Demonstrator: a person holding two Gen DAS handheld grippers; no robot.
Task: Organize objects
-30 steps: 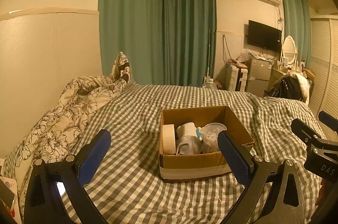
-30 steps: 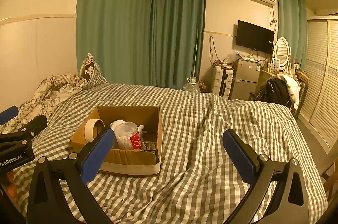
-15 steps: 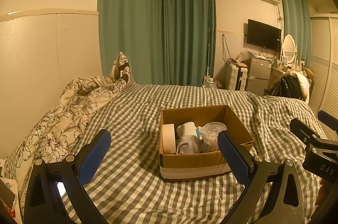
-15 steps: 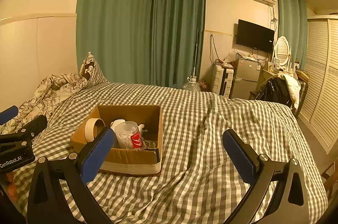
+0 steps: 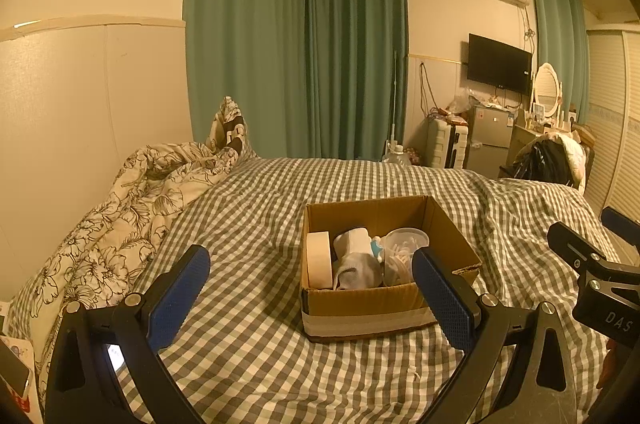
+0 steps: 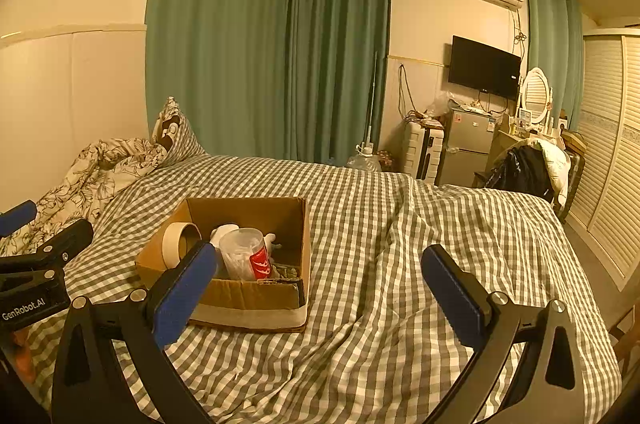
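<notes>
The left gripper (image 5: 310, 294) hangs spread wide and empty over the grey-and-white checked bedspread (image 5: 256, 352), the open brown cardboard box (image 5: 372, 300) just ahead between its blue pads. Inside stand a beige tape roll (image 5: 319, 259), grey cloth (image 5: 357, 272) and a clear plastic cup (image 5: 402, 250). The right gripper (image 6: 320, 298), equally wide and empty, has the box ahead by its left finger.

Brown corrugated cardboard box (image 5: 372, 300): matt, pale tape band along base; clear glossy plastic cup with red label (image 6: 246, 254) inside. Grey-white checked cotton bedsheet (image 6: 400, 264): matt, wrinkled. Gripper fingers (image 5: 180, 298): matt black plastic, blue textured rubber pads.
</notes>
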